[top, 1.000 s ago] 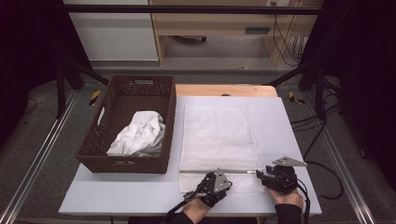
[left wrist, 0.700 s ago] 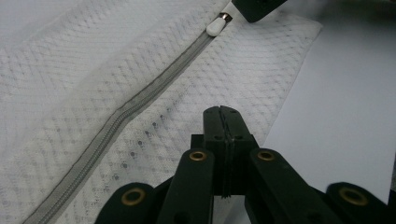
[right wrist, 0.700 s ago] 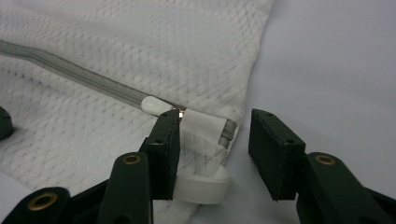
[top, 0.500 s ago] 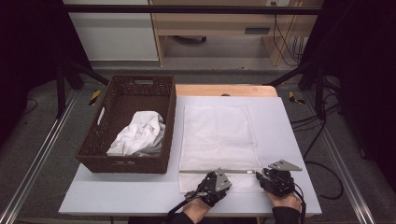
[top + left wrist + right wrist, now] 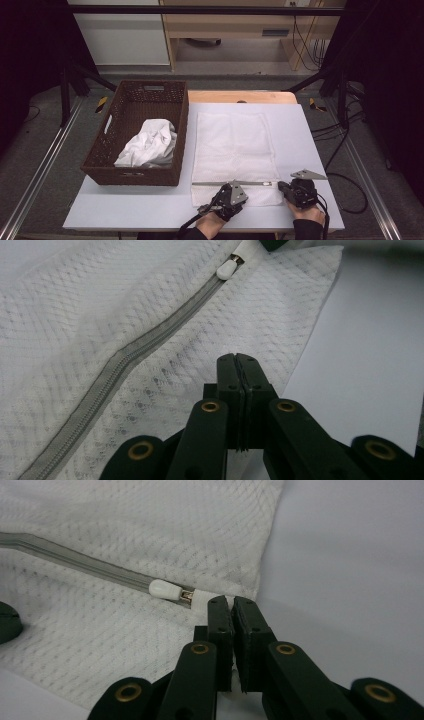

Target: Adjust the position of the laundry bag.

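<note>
Wicker basket (image 5: 135,135) stands at the left edge of the worktop (image 5: 310,150), and one crumpled white garment (image 5: 149,145) lies inside it, apparently waiting to be bagged. Just right of the basket, one white mesh laundry bag (image 5: 235,145) lies flat down the middle of the worktop, reaching from near the far edge almost to the near edge. Its single grey zipper (image 5: 232,183) runs left to right across the end nearest the person, probably so both tools can reach it without stretching.

The left hand-held gripper (image 5: 236,360) sits at the near edge with its jaws clenched on the mesh just below the zipper; that looks like an anchoring hold, keeping the fabric taut while the zip is worked. One white zipper pull (image 5: 165,590) rests at the right end of the zipper track, near the bag's right edge. The right hand-held gripper (image 5: 231,602) has just been closing, and its jaws now stand pressed together over the white end tab beside the pull, by the look of it pinching that tab or the fabric under it; whether the pull itself is caught cannot be told.
</note>
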